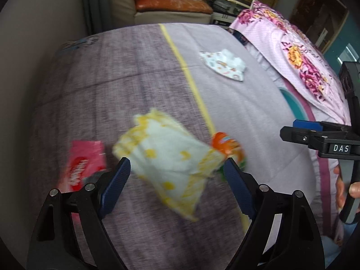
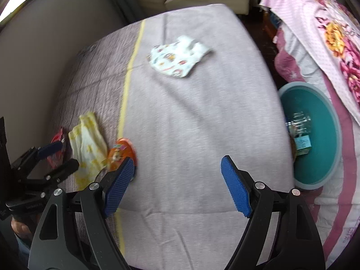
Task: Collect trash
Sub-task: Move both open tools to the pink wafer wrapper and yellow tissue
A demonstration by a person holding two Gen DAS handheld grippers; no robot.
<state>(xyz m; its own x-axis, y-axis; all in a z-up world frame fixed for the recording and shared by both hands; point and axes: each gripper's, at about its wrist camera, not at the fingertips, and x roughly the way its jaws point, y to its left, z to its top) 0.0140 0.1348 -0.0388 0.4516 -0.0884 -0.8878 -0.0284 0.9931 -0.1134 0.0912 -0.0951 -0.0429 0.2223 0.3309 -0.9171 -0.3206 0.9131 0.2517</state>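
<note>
Hovering over the bed (image 1: 139,72), your left gripper (image 1: 177,171) has its jaws spread wide with nothing clamped; a yellow-and-white wrapper (image 1: 171,164) lies on the cover between the pads, untouched as far as the blur shows. Just beside it lie an orange packet (image 1: 227,146) and a red packet (image 1: 83,164). Your right gripper (image 2: 177,171) is wide too, empty over bare cover. A printed wrapper (image 2: 177,58) lies farther off. The teal basin (image 2: 319,157) beside the bed holds trash.
</note>
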